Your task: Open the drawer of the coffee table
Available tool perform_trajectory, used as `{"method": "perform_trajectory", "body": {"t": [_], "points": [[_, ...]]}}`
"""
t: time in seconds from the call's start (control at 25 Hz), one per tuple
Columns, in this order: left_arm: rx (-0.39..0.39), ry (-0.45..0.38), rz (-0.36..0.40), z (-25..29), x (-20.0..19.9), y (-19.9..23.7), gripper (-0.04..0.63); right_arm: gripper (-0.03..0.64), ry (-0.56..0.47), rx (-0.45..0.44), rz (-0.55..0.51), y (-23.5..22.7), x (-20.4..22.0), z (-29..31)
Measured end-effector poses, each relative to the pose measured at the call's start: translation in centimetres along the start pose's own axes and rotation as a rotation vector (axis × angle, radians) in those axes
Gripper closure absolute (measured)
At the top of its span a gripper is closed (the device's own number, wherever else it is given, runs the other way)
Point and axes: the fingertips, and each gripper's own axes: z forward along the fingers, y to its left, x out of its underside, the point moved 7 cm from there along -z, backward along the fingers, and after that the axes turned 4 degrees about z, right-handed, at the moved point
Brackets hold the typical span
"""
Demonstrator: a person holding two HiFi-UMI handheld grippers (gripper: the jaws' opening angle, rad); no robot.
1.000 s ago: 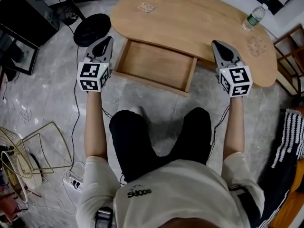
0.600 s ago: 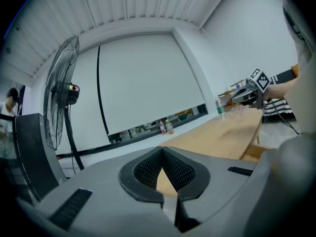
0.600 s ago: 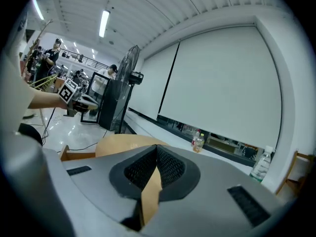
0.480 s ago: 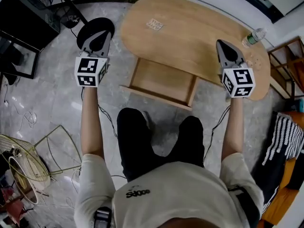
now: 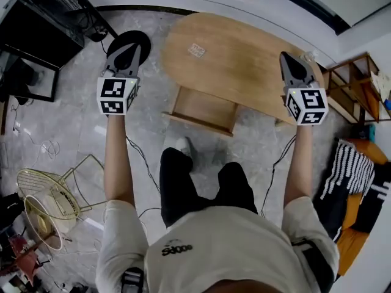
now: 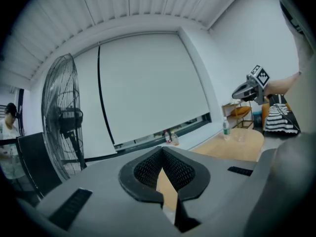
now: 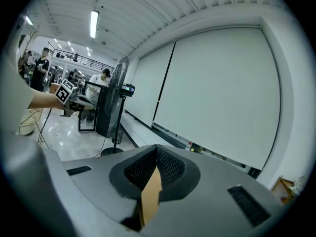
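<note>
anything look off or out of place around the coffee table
Nothing looks spilled or broken. The drawer stands pulled out of the coffee table. At left a gold wire frame lies on the floor with a loose cable trailing nearby, which looks untidy.

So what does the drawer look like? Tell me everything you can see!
The drawer is a shallow, boxy tray of light wood, the same colour as the table. It is open, pulled out from under the table's near edge, and it sits level. Low walls run round a flat, bare bottom, and it looks empty. Its back end stays tucked under the tabletop. Only the table holds it; nothing else touches it.
</note>
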Motion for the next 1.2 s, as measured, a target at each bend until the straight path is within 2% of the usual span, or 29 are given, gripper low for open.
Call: {"method": "perform_trajectory", "body": {"t": [0.28, 0.52, 0.68, 0.88, 1.2], "points": [[-0.025, 0.010, -0.024, -5.2, -10.5, 2.6, 0.577, 0.611, -0.012, -0.005, -0.016, -2.7, -10.9, -5.6], [-0.066, -0.036, -0.014, -11.7, -19.2, 2.6, 0.577, 0.611, -0.043, 0.013, -0.035, -3.9, -17.8, -13.0], [-0.098, -0.062, 0.006, -17.1, -23.3, 0.0, 0.577, 0.611, -0.065, 0.011, -0.035, -3.8, -19.8, -19.3], [-0.131, -0.068, -0.011, -24.0, -26.7, -4.9, 0.577, 0.611, -0.090, -0.015, -0.033, -3.4, -20.5, -27.0], [-0.094, -0.073, -0.006, -32.4, -31.0, -8.7, 0.577, 0.611, -0.106, -0.024, -0.046, -1.1, -23.8, -36.3]]}}
